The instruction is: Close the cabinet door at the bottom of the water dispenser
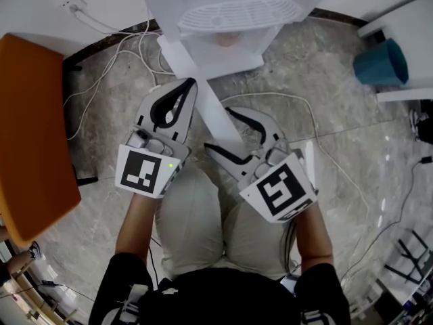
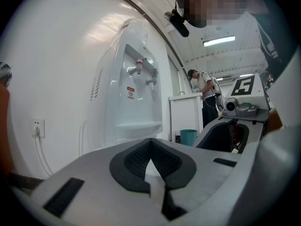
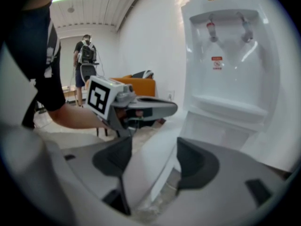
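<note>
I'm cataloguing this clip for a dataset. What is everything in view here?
water dispenser: one, white, against the wall, top centre
cabinet door: one, white, swung open between the grippers
seat: one, orange, left
bin: one, teal, right
cables: several, white, on the floor
wall socket: one, white, top left
bystander: one, background
left hand-held gripper: grey, shut, left of the door
right hand-held gripper: grey, open, astride the door's edge
</note>
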`<action>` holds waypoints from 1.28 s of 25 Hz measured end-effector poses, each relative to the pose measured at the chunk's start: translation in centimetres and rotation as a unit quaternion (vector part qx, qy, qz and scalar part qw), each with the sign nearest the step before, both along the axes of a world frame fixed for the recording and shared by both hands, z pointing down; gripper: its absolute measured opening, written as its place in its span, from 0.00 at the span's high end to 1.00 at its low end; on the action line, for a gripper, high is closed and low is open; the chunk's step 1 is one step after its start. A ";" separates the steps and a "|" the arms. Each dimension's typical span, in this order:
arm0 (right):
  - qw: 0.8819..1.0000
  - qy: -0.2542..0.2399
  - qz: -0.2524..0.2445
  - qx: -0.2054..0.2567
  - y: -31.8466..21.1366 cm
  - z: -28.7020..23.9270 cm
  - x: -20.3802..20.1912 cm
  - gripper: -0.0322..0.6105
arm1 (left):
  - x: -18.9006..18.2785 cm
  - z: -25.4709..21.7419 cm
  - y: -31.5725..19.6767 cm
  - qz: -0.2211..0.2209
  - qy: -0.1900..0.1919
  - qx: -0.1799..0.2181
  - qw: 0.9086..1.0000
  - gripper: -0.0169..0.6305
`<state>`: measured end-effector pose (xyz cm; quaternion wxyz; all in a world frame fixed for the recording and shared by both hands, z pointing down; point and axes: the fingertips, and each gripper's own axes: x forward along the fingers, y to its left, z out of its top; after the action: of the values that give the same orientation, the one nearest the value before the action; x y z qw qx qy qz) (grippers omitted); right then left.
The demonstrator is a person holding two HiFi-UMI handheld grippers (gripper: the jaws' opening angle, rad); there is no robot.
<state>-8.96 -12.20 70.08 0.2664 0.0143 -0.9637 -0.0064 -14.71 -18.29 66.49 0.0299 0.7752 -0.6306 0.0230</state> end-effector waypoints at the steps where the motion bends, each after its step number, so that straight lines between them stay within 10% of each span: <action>1: 1.000 0.002 0.003 0.001 -0.2 0.0 0.2 0.50 | 0.1 0.1 0.0 0.001 0.000 -0.001 1.000 0.96; 32: 0.972 0.026 0.209 0.104 -11.4 -0.1 6.0 0.51 | 2.0 0.7 -0.8 0.023 0.009 -0.004 1.000 0.96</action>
<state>-2.92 -23.56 70.00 0.2839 0.2429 -0.9262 -0.0507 -12.67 -19.06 67.23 0.0386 0.7896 -0.6122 0.0190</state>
